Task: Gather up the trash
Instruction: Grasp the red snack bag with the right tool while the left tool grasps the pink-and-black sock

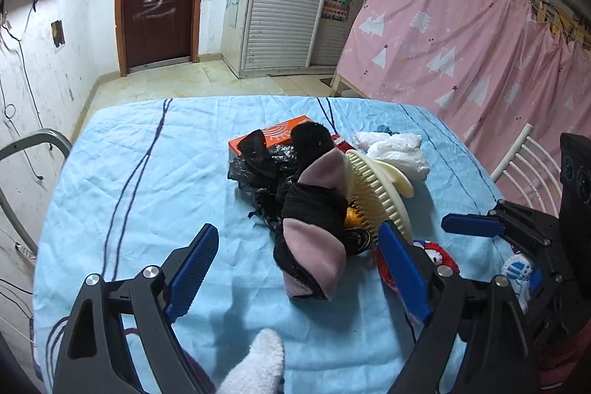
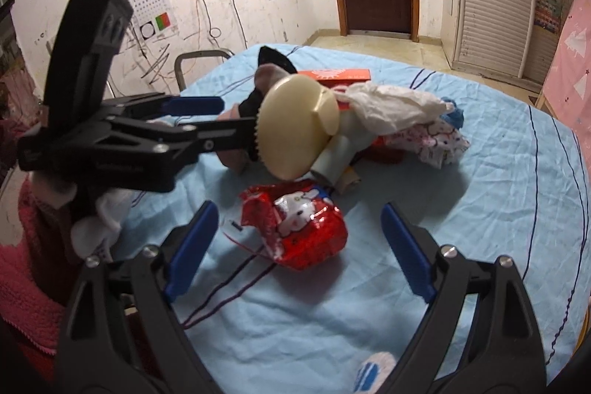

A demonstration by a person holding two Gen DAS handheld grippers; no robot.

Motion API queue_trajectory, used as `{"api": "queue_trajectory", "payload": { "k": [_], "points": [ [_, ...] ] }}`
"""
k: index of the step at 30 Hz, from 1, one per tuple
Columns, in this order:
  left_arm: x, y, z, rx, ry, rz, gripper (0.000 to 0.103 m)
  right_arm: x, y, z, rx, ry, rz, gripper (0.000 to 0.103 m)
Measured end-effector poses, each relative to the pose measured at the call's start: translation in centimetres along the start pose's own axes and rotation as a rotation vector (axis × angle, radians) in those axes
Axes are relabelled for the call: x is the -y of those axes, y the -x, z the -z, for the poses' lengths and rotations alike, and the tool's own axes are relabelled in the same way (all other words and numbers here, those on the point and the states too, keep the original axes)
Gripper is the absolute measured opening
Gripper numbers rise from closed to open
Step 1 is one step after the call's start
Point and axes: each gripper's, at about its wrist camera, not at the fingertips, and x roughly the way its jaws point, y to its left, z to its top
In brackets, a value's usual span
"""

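On the blue tablecloth lies a heap of litter and clothes. A black-and-pink sock bundle rests between the pads of my left gripper, which is open and not touching it. Behind the bundle are a crumpled black plastic bag, an orange box, a cream round brush and a white plastic bag. My right gripper stands open around a red snack wrapper printed with a white rabbit, with gaps on both sides. The left gripper reaches in from the left, beside the brush.
A cardboard tube and a patterned cloth lie behind the wrapper. A grey chair back stands at the table's left edge, a white one at the right. A pink curtain hangs beyond.
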Motion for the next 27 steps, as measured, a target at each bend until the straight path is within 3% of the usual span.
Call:
{"api": "queue_trajectory", "payload": {
  "k": [1, 7, 13, 21, 27],
  "points": [
    [0.0, -0.1, 0.0, 0.000, 0.001, 0.008, 0.074, 0.0, 0.0, 0.0, -0.002, 0.001, -0.001, 0.086],
    [0.3, -1.2, 0.2, -0.034, -0.003, 0.038, 0.027, -0.4, -0.6, -0.2, -0.025, 0.020, 0.006, 0.086],
    [0.7, -0.3, 0.4, -0.001, -0.020, 0.017, 0.024, -0.9, -1.1, -0.2, -0.047, 0.038, 0.030, 0.086],
    [0.4, 2.7, -0.5, 0.076, 0.017, -0.038, 0.024, -1.5, -1.9, -0.1, -0.070, 0.069, 0.049, 0.039],
    [1.5, 4.8, -1.2, 0.124, 0.015, -0.071, 0.024, -1.2, -0.6, 0.1, -0.022, 0.056, 0.051, 0.036]
  ]
}}
